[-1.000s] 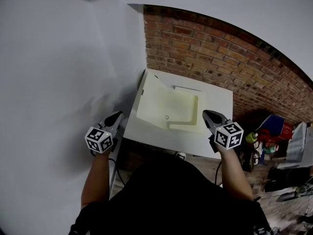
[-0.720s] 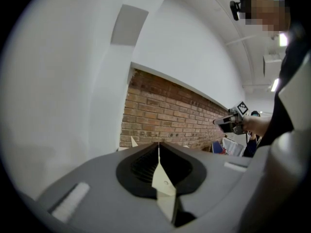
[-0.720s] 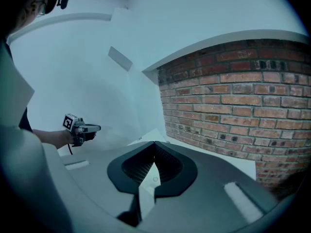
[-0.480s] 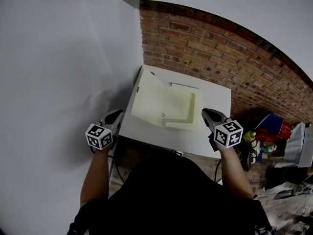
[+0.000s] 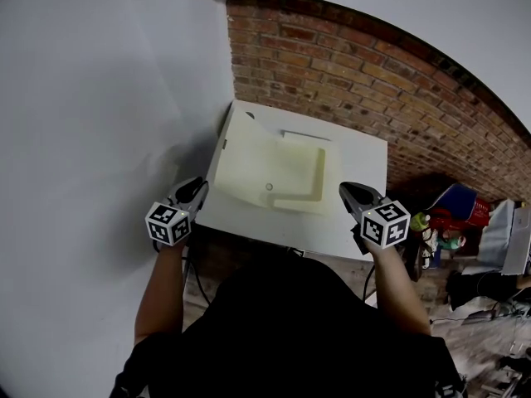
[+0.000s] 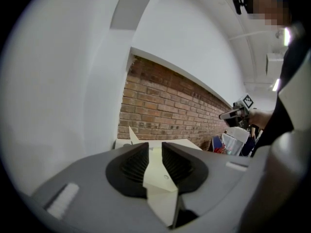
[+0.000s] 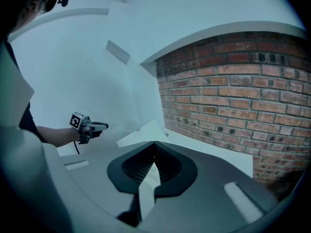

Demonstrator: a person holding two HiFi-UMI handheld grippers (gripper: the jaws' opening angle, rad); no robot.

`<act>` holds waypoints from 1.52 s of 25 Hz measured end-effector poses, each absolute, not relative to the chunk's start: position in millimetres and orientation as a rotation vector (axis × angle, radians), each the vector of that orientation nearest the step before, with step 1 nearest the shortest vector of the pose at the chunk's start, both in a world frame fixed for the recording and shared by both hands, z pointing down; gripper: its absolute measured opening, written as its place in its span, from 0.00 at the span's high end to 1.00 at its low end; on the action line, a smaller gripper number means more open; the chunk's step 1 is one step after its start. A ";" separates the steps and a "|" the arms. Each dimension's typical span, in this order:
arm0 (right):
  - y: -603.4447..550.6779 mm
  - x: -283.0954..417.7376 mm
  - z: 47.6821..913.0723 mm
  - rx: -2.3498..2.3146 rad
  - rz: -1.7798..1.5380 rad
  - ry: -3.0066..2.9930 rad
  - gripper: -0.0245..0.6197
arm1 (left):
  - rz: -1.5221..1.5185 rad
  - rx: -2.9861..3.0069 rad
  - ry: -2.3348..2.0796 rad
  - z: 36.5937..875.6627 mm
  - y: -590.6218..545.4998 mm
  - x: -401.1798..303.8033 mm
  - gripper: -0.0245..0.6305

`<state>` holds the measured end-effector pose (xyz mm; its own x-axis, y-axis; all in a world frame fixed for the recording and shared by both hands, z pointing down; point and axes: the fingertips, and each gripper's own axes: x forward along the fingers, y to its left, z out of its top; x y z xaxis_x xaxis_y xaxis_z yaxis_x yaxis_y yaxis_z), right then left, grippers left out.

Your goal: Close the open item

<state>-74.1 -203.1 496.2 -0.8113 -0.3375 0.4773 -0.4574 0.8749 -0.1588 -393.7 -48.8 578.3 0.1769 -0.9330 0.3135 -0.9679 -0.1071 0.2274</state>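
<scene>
Your white table (image 5: 365, 222) sits in a white-and-brick corner (image 5: 231, 48). The open cream box (image 5: 299, 172) lies crosswise ahead of your tongs, its lid (image 5: 236, 152) raised on the left gripper (image 5: 197, 187) side. That gripper's jaws have just parted slightly and are empty; the right gripper (image 5: 348, 191) is closed and empty.

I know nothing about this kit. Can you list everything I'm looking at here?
table: one, white, in the corner between the two walls
box: one, cream, on the table, flap raised
brick wall: one, red-brown, behind the table
plain wall: one, white, left of the table
floor clutter: several, blue, red, green, right of the table; too small to name
left gripper: one, grey, near the table's left corner; jaws just been opening, empty
right gripper: one, grey, at the table's right; shut, empty
</scene>
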 end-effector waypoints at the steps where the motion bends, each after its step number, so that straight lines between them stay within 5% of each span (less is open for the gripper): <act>1: -203.6 -72.8 497.6 0.585 0.372 -2.598 0.96 | 0.139 2.079 -1.787 583.4 -50.5 -393.0 0.90; 16: -209.3 -62.7 506.4 0.613 0.400 -2.591 0.96 | 0.432 1.946 -1.697 662.2 -73.7 -392.4 0.69; 38: -206.0 -40.3 531.5 0.634 0.455 -2.532 0.96 | 0.623 1.867 -1.626 719.7 -95.4 -383.6 0.72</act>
